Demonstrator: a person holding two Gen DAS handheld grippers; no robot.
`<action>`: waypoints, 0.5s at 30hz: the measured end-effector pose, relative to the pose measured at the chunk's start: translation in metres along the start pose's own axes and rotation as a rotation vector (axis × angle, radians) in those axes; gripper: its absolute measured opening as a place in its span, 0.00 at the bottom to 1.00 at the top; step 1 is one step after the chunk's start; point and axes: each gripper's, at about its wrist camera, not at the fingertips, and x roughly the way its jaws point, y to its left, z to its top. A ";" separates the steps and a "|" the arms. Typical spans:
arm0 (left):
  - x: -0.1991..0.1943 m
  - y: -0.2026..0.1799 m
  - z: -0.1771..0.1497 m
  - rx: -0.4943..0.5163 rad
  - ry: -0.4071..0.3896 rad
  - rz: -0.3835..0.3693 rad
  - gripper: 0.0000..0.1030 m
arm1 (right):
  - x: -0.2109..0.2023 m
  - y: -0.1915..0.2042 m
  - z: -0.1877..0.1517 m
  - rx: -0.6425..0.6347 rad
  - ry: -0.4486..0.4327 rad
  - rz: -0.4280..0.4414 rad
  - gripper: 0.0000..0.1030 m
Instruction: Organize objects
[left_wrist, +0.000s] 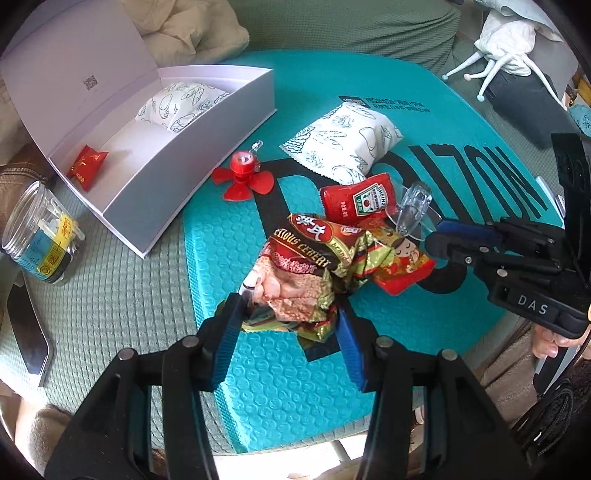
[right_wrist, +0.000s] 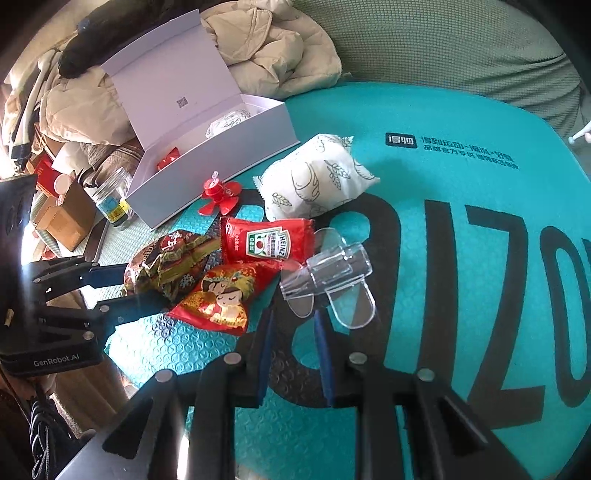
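A pile of snack packets lies on a teal bubble mailer (left_wrist: 295, 387). My left gripper (left_wrist: 290, 321) is open, its jaws standing either side of a crumpled brown cereal snack packet (left_wrist: 295, 273), also seen in the right wrist view (right_wrist: 166, 266). Beside it lie a red cartoon-print packet (right_wrist: 221, 299), a Heinz ketchup sachet (right_wrist: 266, 240), a clear plastic clip (right_wrist: 328, 273) and a white patterned pouch (right_wrist: 314, 181). My right gripper (right_wrist: 291, 328) is open and empty, just short of the clip. A white box (left_wrist: 177, 177) stands open at left, holding another white pouch (left_wrist: 177, 103) and a small red packet (left_wrist: 86, 166).
A red toy propeller (left_wrist: 242, 177) lies by the box. A clear jar (left_wrist: 37, 232) and a phone (left_wrist: 27, 332) lie at the left. Beige bedding (right_wrist: 266, 48) and a green cushion are behind. Cardboard boxes (right_wrist: 62, 218) lie far left.
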 end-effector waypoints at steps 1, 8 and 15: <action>0.002 -0.001 0.001 0.000 0.007 0.006 0.51 | -0.002 0.000 0.001 -0.002 -0.013 -0.021 0.49; 0.012 -0.001 0.006 0.024 0.006 0.059 0.64 | 0.010 0.000 0.013 -0.054 -0.003 -0.097 0.67; 0.030 0.005 0.009 0.029 0.031 0.075 0.70 | 0.032 0.002 0.019 -0.084 0.034 -0.113 0.67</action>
